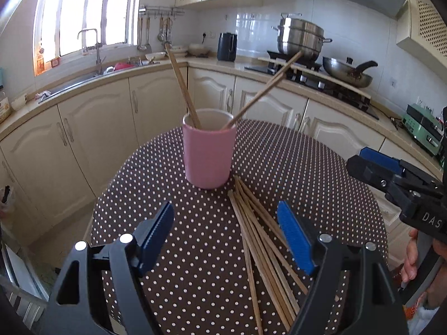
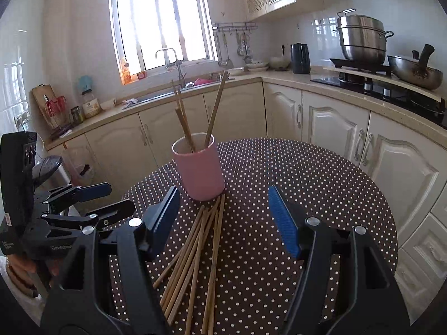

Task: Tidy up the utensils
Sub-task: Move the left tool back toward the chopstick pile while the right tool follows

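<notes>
A pink cup (image 1: 208,150) stands on the round table with the brown polka-dot cloth (image 1: 307,167). A few wooden chopsticks (image 1: 181,83) stand in it, leaning apart. A pile of several loose chopsticks (image 1: 259,240) lies flat on the cloth in front of the cup. My left gripper (image 1: 226,237) is open and empty above the pile's left side. In the right wrist view the cup (image 2: 199,173) and the pile (image 2: 195,256) show again; my right gripper (image 2: 223,220) is open and empty over the pile. The right gripper also shows in the left wrist view (image 1: 391,178).
Cream kitchen cabinets (image 2: 321,117) curve behind the table. A sink with a tap (image 2: 170,58) is at the back under the window. A steel steamer pot (image 1: 301,39) and a wok (image 1: 346,72) sit on the stove at the right. A black kettle (image 2: 300,58) stands on the counter.
</notes>
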`<state>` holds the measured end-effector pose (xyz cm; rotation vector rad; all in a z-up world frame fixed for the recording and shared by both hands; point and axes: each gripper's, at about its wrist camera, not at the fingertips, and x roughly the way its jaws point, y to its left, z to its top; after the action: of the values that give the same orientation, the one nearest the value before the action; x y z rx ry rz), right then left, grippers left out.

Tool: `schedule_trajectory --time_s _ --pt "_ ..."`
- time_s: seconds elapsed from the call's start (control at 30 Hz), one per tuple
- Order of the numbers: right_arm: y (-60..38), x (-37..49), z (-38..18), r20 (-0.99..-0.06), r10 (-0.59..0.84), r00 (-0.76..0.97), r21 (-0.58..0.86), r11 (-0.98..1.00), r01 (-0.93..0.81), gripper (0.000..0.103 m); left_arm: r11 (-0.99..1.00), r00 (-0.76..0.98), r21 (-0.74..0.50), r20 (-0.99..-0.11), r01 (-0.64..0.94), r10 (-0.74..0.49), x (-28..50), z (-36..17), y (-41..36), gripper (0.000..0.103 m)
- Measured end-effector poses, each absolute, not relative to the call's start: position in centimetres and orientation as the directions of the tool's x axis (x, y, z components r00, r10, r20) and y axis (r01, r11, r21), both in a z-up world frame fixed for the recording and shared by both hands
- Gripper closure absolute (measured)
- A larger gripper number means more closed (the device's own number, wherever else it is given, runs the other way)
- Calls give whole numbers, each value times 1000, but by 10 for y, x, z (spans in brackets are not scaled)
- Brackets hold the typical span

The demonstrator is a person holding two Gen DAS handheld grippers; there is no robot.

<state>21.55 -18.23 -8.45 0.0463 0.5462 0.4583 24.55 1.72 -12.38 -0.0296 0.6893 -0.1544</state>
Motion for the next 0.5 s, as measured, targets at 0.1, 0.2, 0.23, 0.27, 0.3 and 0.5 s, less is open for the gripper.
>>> schedule_trajectory --time_s 0.1,0.2,0.23,0.27,0.3,0.5 --pt "-180 219 -100 -544 424 724 161 899 -406 38 988 697 -88 -701 126 -151 254 -144 16 28" --pt "-180 221 -113 -583 418 697 163 901 -403 38 983 623 -138 -760 121 -183 263 -166 17 28" --pt "-179 222 -117 -594 417 688 166 900 -402 38 981 595 -149 -780 121 -191 266 -174 17 28" --pt "-180 224 -121 -606 416 678 171 901 -399 38 981 580 -152 -791 124 -196 267 -180 16 28" --pt "-181 226 -124 -616 414 671 174 901 -396 38 980 569 -151 -798 127 -197 268 -184 15 28" --pt "-180 230 -138 -656 416 631 189 899 -396 38 978 499 -121 -845 172 -192 264 -206 11 48"
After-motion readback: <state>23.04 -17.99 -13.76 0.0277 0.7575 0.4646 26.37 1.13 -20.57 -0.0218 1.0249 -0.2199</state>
